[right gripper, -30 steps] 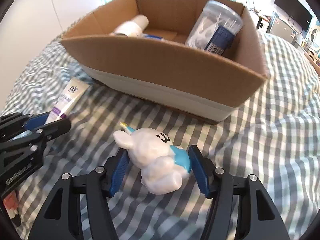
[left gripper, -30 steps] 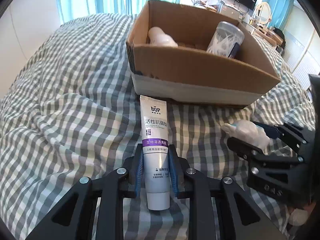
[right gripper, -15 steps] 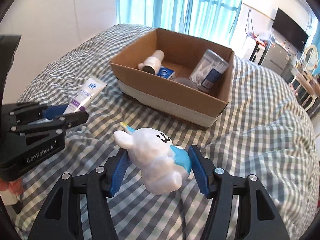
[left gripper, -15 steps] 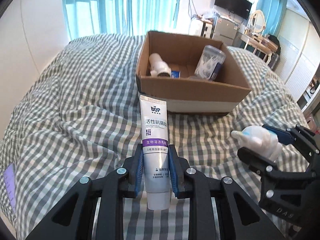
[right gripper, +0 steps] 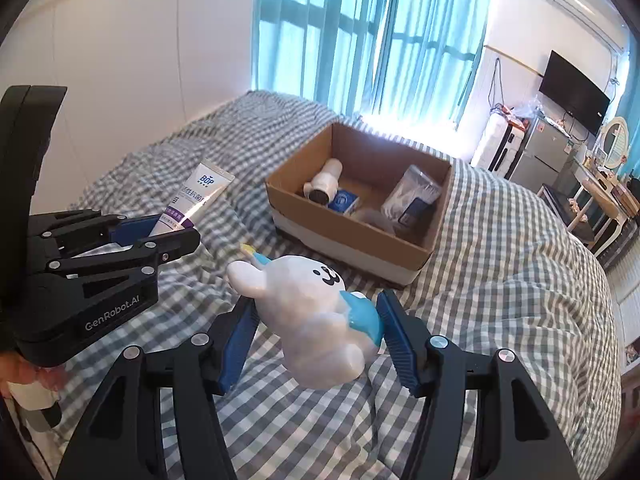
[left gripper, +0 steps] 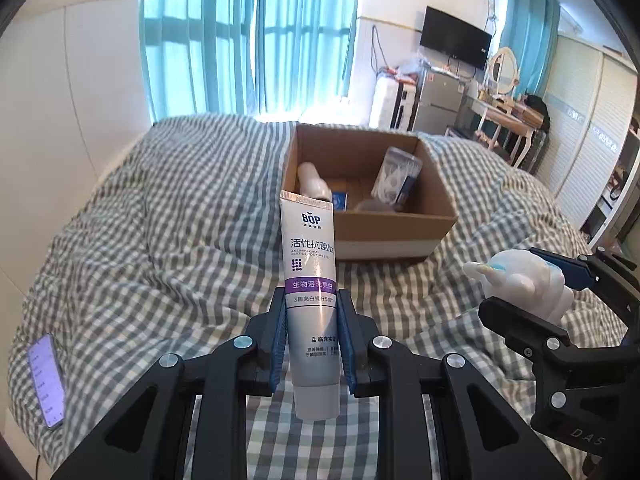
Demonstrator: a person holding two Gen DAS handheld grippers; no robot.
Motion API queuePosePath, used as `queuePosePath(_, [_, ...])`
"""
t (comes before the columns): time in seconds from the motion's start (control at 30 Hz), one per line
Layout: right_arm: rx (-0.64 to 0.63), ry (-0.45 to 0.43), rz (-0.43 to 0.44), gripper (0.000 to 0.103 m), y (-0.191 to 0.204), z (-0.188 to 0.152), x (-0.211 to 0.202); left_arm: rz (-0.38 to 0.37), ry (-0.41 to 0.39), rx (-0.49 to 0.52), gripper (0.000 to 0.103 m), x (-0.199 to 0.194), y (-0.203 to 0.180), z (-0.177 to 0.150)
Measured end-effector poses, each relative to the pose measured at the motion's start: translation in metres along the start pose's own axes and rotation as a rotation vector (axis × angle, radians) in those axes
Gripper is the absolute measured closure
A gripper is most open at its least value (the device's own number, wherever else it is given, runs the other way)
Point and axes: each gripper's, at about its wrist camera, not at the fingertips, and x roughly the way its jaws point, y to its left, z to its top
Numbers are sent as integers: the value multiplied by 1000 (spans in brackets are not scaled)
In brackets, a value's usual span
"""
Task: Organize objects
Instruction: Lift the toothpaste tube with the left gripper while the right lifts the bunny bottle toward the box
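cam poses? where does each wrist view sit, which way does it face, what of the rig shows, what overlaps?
Left wrist: sits on the left gripper, above the bed, facing the cardboard box; its own fingers clamp a toothpaste tube, and the right gripper shows at right.
Right wrist: sits on the right gripper, facing the box from further right; its fingers hold a white bunny toy, and the left gripper shows at left.
Shared: box, bed, tube, toy, curtains, TV.

Black linkage left gripper (right gripper: 160,236), silver screws, blue pads, white "GenRobot.AI" lettering, matching right gripper (right gripper: 316,336)
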Motion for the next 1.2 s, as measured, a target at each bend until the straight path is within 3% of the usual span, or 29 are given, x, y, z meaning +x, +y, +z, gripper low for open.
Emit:
queuePosePath(0.33, [25, -108, -18, 44, -14, 25, -47, 13, -104, 32, 80, -32, -14, 33])
queuePosePath(0.57, [60, -132, -22, 44, -34, 56, -42, 7, -149, 64, 80, -23, -20, 72])
queuePosePath(0.77, [92, -143, -28, 43, -57, 91, -22, 9, -155, 82, 80, 7, -22, 114])
queuePosePath(0.9, [116, -144, -24, 43, -74, 112, -2, -31, -146, 84, 80, 38, -19, 137])
queuePosePath(1.2, [167, -68, -2, 43, -112, 138, 84, -57, -92, 120, 80, 119, -19, 160])
